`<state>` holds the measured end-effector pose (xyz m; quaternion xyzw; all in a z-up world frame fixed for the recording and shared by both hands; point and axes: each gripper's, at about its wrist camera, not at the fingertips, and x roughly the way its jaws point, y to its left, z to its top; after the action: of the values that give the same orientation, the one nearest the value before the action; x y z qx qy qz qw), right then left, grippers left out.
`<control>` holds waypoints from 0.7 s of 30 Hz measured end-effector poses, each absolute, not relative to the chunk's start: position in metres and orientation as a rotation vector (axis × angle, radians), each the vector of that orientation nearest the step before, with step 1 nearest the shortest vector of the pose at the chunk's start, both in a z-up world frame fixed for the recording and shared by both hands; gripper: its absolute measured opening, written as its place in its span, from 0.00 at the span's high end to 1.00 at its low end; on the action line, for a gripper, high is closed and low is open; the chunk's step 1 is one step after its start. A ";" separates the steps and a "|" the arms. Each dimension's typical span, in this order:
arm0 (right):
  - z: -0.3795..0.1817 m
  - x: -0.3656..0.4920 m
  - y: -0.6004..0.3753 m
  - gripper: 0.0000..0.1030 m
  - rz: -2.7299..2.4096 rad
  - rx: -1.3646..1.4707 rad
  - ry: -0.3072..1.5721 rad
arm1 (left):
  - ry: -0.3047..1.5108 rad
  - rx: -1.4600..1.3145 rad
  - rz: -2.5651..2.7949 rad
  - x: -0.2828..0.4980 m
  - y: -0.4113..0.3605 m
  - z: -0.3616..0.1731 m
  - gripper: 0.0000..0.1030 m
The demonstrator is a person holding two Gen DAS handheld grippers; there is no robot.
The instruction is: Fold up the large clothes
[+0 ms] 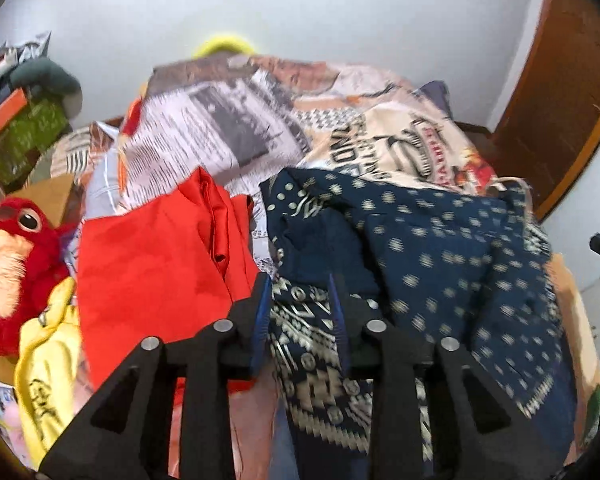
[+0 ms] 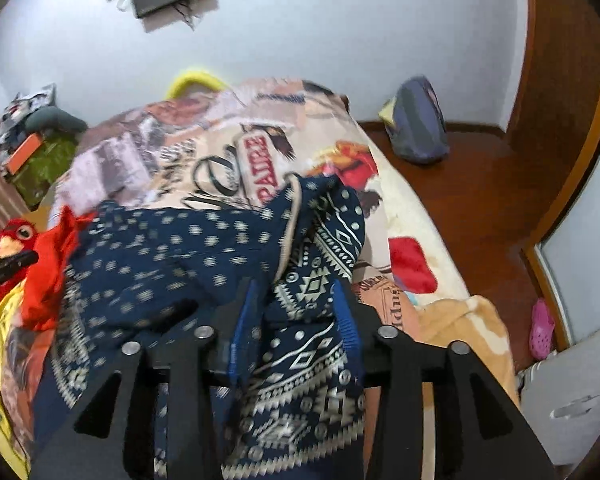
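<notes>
Fabric fills the lower middle of both views: a navy patterned garment (image 1: 440, 256) lies heaped on the bed (image 1: 400, 136), dotted cloth toward the right of the left wrist view and a banded geometric border running down between the arms of each tool. The left tool (image 1: 300, 300) stands with a moderate gap between its blue pads, the border cloth lying in that gap, though the pads do not appear to press on it. The right tool (image 2: 300, 312) is likewise partly apart, with the border fabric bunched between and under its pads; blur makes it hard to say whether one pad brushes the cloth, but no pinch is visible. Left of the navy garment, in the left wrist view, lie a red garment (image 1: 152, 264), a yellow garment (image 1: 48, 344) at the lower left, and a red plush toy (image 1: 16, 264) at the left edge. Judging by this, the step in hand looks like a release after laying the garment down, or a regrasp between folds; the piece is crumpled rather than flat, so the fold seems far from finished. The next move likely calls for finding two clean points along the border or a hem, closing both tools on a single layer, then lifting and spreading the cloth flat over the bed, clear of the red garment, before any crease is made.
</notes>
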<state>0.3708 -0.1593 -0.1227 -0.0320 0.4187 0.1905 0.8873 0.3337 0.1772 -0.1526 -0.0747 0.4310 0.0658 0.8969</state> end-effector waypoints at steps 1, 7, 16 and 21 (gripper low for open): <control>-0.114 0.360 -0.158 0.61 0.408 -0.079 0.854 | 0.882 -0.150 0.127 0.325 0.174 -0.145 0.67; -0.085 0.309 -0.154 0.46 0.447 -0.131 0.784 | 0.830 -0.076 0.105 0.265 0.151 -0.114 0.48; -0.096 0.255 -0.166 0.43 0.464 -0.159 0.826 | 0.945 -0.130 0.028 0.201 0.147 -0.142 0.34; -0.121 0.238 -0.178 0.43 0.446 -0.165 0.919 | 1.043 -0.245 -0.048 0.176 0.148 -0.185 0.34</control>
<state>0.2382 -0.1779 -0.1212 -0.0787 0.4393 0.2132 0.8691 0.1759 0.1480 -0.1849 -0.1168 0.4967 -0.0227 0.8597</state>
